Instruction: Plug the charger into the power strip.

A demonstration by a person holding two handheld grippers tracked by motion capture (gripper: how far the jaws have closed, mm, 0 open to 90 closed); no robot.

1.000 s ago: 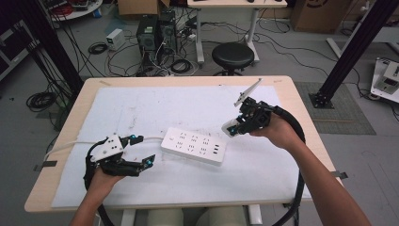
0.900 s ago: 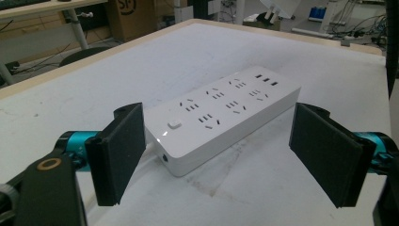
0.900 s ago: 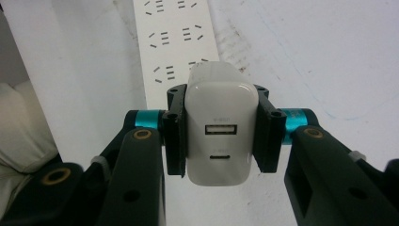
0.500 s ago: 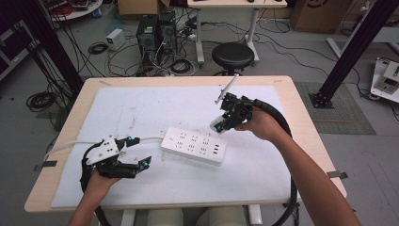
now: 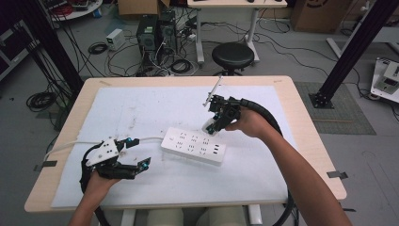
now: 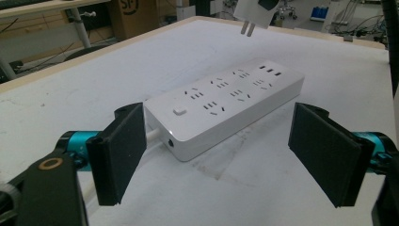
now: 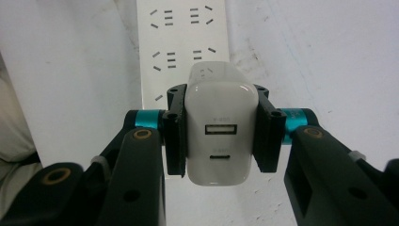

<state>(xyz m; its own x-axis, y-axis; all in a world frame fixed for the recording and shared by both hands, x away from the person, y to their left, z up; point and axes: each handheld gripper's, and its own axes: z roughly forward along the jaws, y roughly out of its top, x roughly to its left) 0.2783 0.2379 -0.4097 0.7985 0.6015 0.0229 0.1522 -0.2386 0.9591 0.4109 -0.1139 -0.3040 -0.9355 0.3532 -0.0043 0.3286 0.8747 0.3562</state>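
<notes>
At the lower left of the high view, the left gripper (image 5: 136,153) rests low on the white mat (image 5: 141,108) with its jaws spread and nothing between them, just beside the cable end of the white power strip (image 5: 193,146). In the left gripper view the 2 black pads (image 6: 117,157) stand either side of that end without touching it, so the strip is not braced. The strip lies flat at the centre of the frame, angled slightly, with its sockets facing up. Just right of centre, the right gripper (image 5: 217,117) hangs above the strip's right end, and its jaws are pressed on the flat sides of a white charger (image 7: 221,125) that shows 2 ports on its rear face. The left gripper view catches the charger's 2 prongs (image 6: 248,29) at the top of the frame, pointing down and clear of the sockets. To do the insertion well, I judge that the prongs should line up square over 1 pair of 2-slot openings, with the charger body kept upright. The left jaws would best close on the strip's end first, because a downward push on a loose strip may skid or tip it.
</notes>
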